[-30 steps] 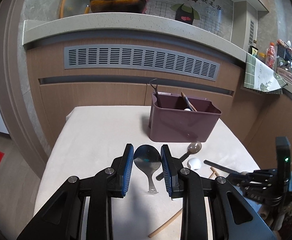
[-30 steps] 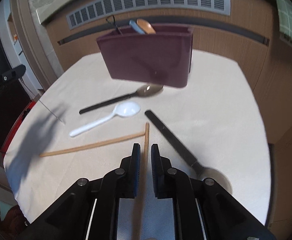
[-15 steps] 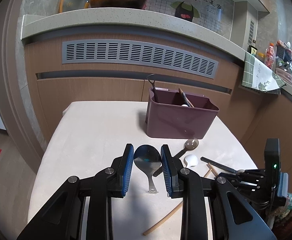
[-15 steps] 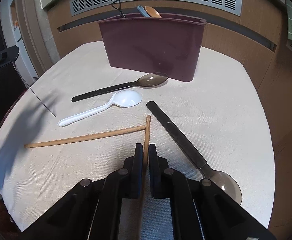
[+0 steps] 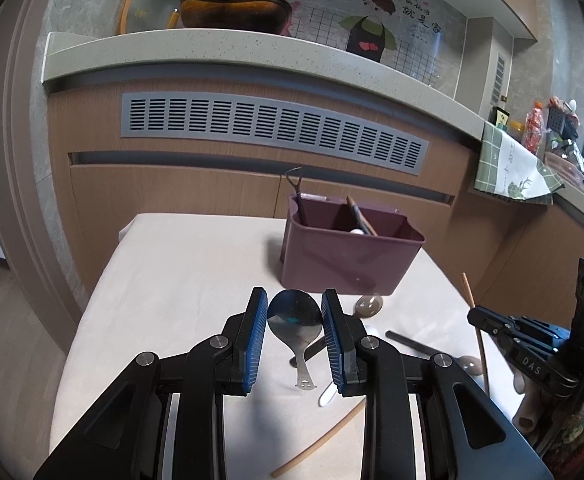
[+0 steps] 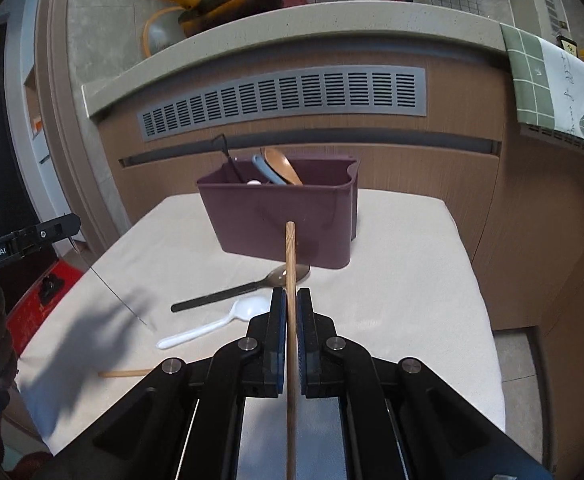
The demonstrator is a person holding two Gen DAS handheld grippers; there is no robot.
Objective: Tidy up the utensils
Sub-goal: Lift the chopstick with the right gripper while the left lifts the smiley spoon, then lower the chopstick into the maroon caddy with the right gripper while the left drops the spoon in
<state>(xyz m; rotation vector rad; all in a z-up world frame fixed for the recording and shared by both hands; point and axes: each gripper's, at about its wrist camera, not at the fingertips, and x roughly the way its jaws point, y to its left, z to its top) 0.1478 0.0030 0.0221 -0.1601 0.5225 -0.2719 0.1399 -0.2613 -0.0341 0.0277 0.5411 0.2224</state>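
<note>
Right gripper [image 6: 288, 312] we find clamped on a wooden chopstick [image 6: 290, 256], its blue pads pressed to either side of the stick, which points forward toward the maroon caddy [image 6: 284, 220] and is lifted off the table [image 6: 412, 280]. Left gripper [image 5: 295, 320] holds a metal spoon [image 5: 294, 314] by the bowl, jaws parted only as wide as that bowl, the handle hanging down toward the cloth. We take the caddy as our landmark: it stands at the far middle of the table and already holds a black-handled utensil, a blue spoon and a wooden spoon. Just in front of the caddy lies a dark spoon with black handle [image 6: 240, 288], bowl nearest the caddy. Beside that, further from the caddy, lies a white plastic spoon [image 6: 216, 322]. A second chopstick [image 6: 126, 373] lies on the cloth well in front of the caddy, partly hidden by the right gripper's body. In the left wrist view another dark spoon [image 5: 424, 348] lies in front of the caddy to its right.
</note>
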